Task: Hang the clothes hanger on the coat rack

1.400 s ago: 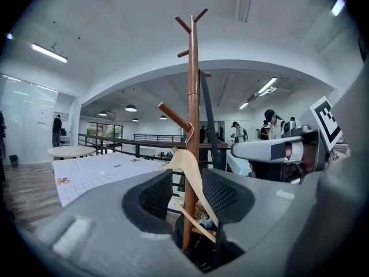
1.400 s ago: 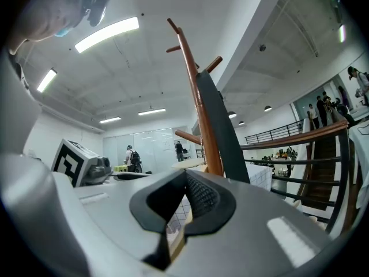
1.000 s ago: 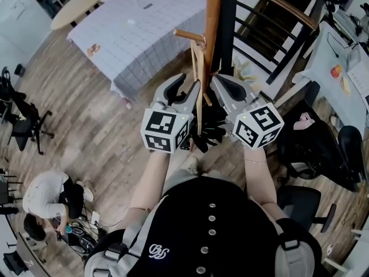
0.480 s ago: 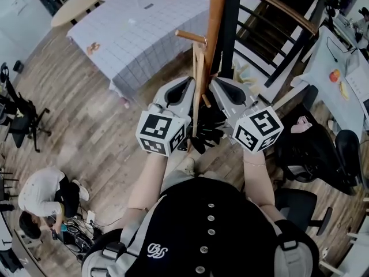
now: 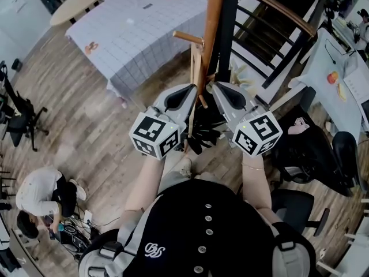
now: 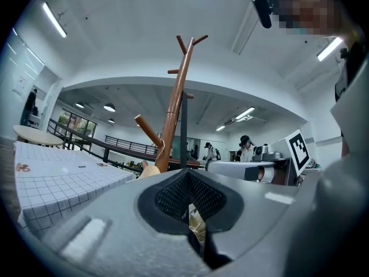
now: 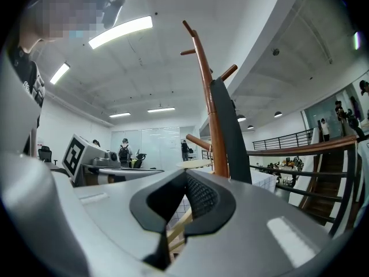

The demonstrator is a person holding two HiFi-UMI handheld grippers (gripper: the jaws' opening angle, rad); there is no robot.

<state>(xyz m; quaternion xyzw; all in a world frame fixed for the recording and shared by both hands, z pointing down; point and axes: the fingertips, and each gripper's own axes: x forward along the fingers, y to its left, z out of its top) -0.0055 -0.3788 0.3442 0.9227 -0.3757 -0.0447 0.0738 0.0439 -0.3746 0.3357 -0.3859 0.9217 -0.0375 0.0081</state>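
At the centre of the head view, the left claw (image 5: 190,94) was closed on the pale wooden clothes hanger (image 5: 197,68). The right claw (image 5: 214,90) gripped it too. Its hook sat at a peg of the brown coat rack (image 5: 213,27).

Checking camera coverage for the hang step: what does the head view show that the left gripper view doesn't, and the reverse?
Head view only: both grippers from above, the left gripper and right gripper shut on the hanger; the floor, with a person crouched on it.
Left gripper view only: the coat rack's top pegs, ceiling lights, and people standing far back.
Shared: coat rack, hanger, checked table, and the right gripper's marker cube.
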